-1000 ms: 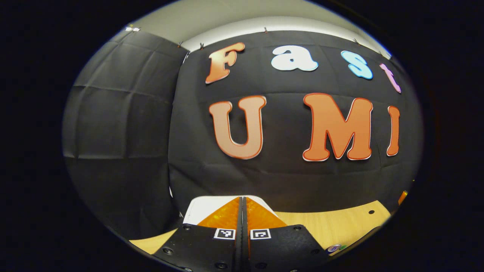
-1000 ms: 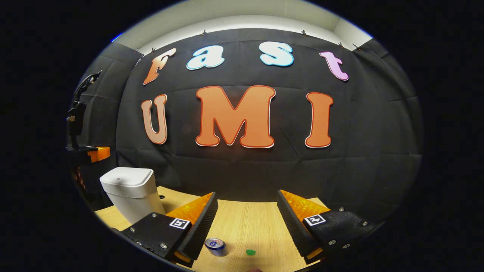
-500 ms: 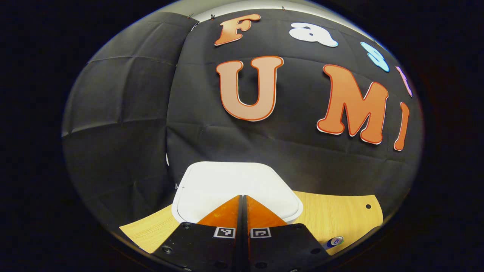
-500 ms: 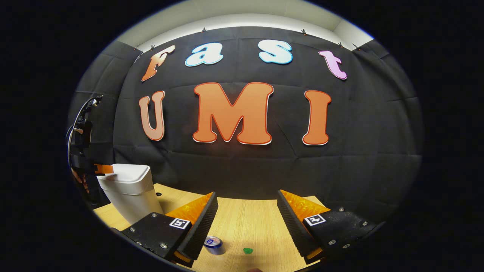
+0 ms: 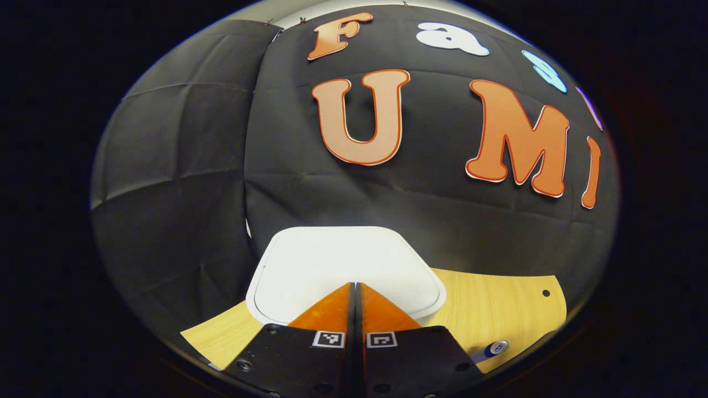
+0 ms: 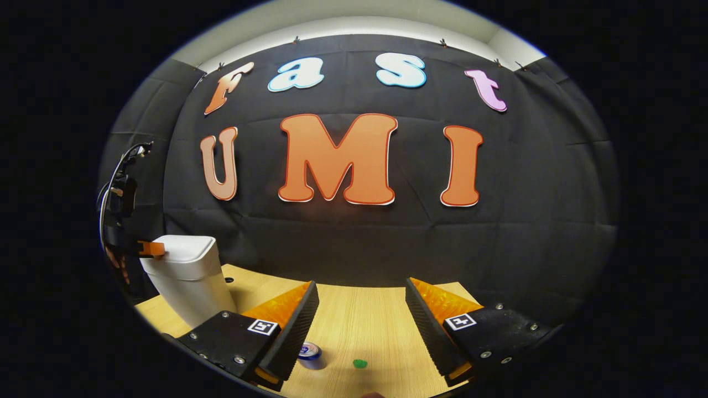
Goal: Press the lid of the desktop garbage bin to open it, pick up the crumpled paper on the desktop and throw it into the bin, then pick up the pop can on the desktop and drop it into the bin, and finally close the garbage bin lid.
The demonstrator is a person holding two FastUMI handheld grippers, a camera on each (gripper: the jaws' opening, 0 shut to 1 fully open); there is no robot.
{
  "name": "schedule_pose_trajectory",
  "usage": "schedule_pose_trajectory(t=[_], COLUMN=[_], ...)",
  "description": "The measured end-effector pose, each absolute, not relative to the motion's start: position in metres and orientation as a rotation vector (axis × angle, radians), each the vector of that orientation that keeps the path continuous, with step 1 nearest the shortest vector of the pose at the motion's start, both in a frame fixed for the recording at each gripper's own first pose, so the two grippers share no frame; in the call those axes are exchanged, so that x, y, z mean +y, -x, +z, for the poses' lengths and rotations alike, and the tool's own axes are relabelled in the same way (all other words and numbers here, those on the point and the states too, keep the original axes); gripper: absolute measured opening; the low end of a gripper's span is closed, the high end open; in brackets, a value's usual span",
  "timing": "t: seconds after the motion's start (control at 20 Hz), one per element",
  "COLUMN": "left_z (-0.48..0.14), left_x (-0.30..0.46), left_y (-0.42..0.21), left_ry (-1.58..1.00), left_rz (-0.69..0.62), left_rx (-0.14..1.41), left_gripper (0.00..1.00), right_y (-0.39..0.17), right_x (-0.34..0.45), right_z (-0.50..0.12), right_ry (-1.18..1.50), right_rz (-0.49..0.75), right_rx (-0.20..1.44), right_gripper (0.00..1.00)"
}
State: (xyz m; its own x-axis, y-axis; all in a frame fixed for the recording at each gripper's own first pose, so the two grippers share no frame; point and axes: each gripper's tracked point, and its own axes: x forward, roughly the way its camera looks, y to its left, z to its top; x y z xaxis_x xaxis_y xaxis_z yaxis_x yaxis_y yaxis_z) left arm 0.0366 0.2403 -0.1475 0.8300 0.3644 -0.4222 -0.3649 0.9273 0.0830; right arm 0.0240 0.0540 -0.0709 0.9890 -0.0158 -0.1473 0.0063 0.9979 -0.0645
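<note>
A white desktop bin stands at the table's far left, its lid down. My left gripper is shut, its tips resting at the near edge of the lid. From the right gripper view that left gripper touches the lid's near-left corner, a hand behind it. My right gripper hangs open above the table, nothing between its fingers. A pop can lies on its side below the right gripper's left finger; the can also lies at the left gripper view's lower right.
A small green scrap lies on the wooden table right of the can. Two small holes pierce the tabletop near the back edge. The black cloth wall rises close behind the bin.
My left gripper has come down from above onto the bin's lid and stayed shut. The right gripper has barely drifted and remains open.
</note>
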Motion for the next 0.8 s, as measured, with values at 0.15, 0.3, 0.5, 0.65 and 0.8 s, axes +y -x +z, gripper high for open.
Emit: schedule_pose_trajectory(t=[0.15, 0.3, 0.5, 0.65, 0.8], left_z=[-0.148, -0.148, -0.132, -0.106, -0.067], left_x=[0.240, 0.239, 0.237, 0.244, 0.236], left_y=[-0.037, -0.038, -0.037, -0.035, -0.032], left_ry=[-0.023, -0.066, -0.075, -0.082, -0.127], left_rz=[0.398, 0.408, 0.395, 0.412, 0.406], left_rx=[0.460, 0.486, 0.442, 0.343, 0.234], left_gripper=[0.00, 0.00, 0.02, 0.00, 0.00], right_y=[-0.023, -0.024, -0.023, -0.021, -0.016], right_x=[0.054, 0.054, 0.050, 0.042, 0.040], right_z=[-0.070, -0.068, -0.064, -0.065, -0.070], right_ry=[0.061, 0.052, 0.036, 0.034, 0.044], right_rz=[-0.006, -0.009, -0.030, -0.040, -0.036], right_rx=[0.148, 0.136, 0.123, 0.127, 0.140], right_gripper=[0.94, 0.94, 0.94, 0.94, 0.94])
